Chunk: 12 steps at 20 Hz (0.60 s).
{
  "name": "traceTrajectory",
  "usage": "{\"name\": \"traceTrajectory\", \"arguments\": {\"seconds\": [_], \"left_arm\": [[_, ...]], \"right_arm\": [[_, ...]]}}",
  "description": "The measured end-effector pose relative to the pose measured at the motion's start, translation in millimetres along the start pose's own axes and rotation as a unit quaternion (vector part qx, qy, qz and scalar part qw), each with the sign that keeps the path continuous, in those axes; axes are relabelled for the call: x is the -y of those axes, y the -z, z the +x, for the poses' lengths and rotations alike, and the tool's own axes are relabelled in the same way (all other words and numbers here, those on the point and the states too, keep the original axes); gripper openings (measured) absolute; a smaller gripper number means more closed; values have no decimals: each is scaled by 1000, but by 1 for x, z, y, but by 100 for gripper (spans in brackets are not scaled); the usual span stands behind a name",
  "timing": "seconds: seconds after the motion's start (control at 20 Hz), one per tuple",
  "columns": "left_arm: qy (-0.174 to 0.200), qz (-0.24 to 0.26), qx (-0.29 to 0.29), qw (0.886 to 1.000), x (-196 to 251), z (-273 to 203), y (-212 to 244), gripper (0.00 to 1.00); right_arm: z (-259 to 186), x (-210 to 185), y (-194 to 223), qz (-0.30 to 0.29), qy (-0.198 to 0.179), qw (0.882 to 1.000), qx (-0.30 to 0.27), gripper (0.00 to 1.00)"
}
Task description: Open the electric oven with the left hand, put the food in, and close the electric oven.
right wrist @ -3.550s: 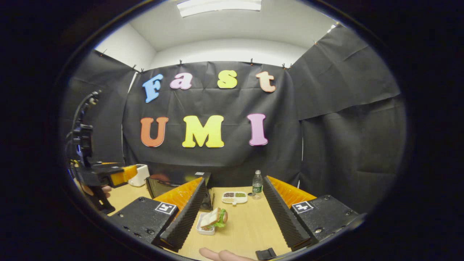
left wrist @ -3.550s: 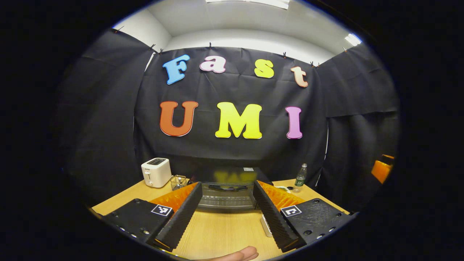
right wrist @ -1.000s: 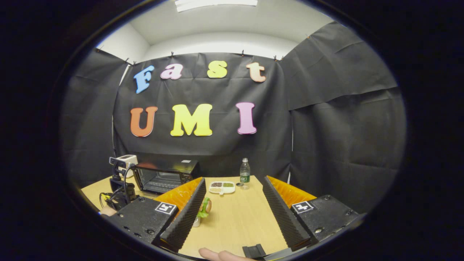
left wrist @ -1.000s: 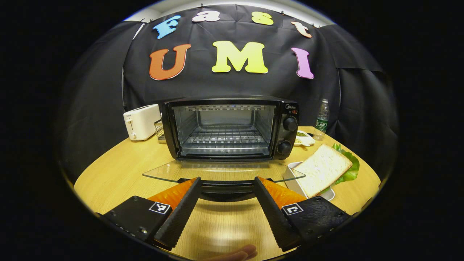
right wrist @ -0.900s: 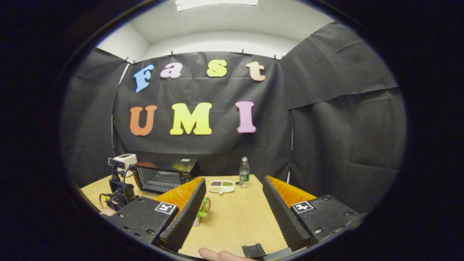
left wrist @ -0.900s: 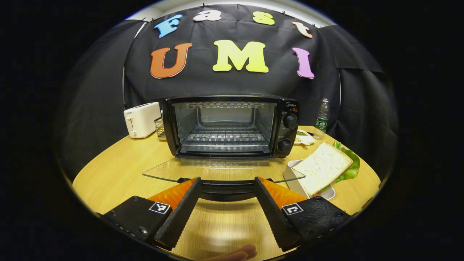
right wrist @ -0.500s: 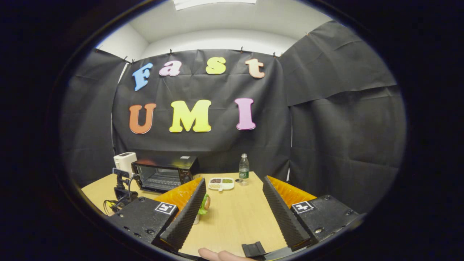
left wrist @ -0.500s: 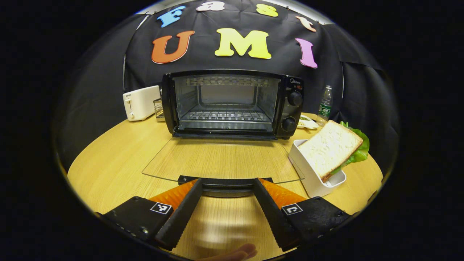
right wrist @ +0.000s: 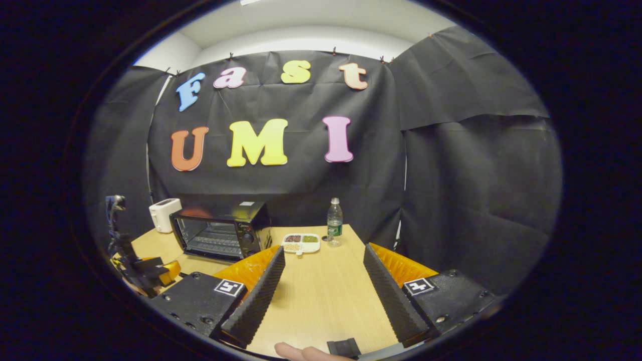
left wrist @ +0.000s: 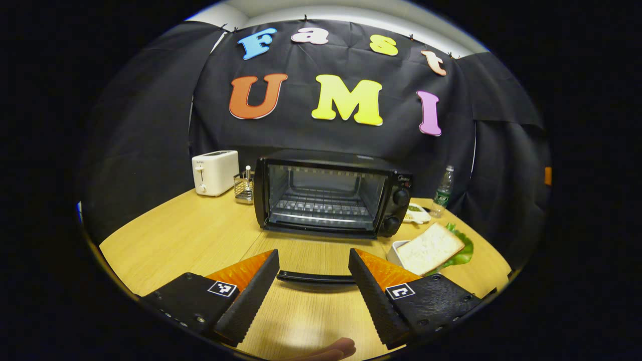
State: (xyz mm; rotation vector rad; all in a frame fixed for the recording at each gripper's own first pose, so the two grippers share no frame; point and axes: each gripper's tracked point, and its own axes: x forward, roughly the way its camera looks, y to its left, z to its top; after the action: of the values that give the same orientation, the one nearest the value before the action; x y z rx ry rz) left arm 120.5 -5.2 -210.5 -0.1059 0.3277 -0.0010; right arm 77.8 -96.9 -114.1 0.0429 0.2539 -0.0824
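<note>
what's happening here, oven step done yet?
A person holds tongs in each hand. The oven is open, its glass door folded down flat with the handle just ahead of the open left tongs, not gripped. The sandwich sits in its white tray right of the oven, not yet inside. The right tongs are open, empty.

place: I'd call it a staged recording booth, not a real kitchen | walls: black cloth (right wrist: 466, 165) clipped up all round, white room wall and ceiling above it | setup: wooden worktop (left wrist: 180, 240) dressed with kitchen bits, toaster (left wrist: 214, 172), electric oven (left wrist: 331, 193), water bottle (right wrist: 334, 221), snack tray (right wrist: 301, 242)
</note>
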Motion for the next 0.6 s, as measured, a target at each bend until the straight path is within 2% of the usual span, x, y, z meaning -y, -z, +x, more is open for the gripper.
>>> {"name": "traceTrajectory", "arguments": {"seconds": [0.15,0.25,0.3,0.35,0.4,0.45,0.5,0.55,0.6], "left_arm": [[-2,25,44,999,-1,-33,-40,93],[3,36,71,997,3,-52,-64,95],[8,34,81,996,5,-61,-75,94],[13,30,92,995,7,-71,-85,94],[16,31,102,994,8,-82,-95,94],[15,35,112,993,8,-92,-104,94],[11,43,120,992,6,-100,-112,94],[5,49,124,991,3,-107,-117,94],[2,55,124,991,3,-113,-119,94]], "right_arm": [[34,-10,10,13,-43,998,-48,97],[56,-23,21,26,-89,992,-90,98],[66,-33,30,40,-116,985,-121,100],[76,-44,37,56,-148,976,-150,96],[82,-51,47,73,-170,966,-182,96],[91,-55,55,90,-183,956,-210,95],[100,-57,62,102,-195,946,-238,99],[108,-58,69,111,-199,937,-265,93],[118,-61,76,114,-205,929,-288,98]]}}
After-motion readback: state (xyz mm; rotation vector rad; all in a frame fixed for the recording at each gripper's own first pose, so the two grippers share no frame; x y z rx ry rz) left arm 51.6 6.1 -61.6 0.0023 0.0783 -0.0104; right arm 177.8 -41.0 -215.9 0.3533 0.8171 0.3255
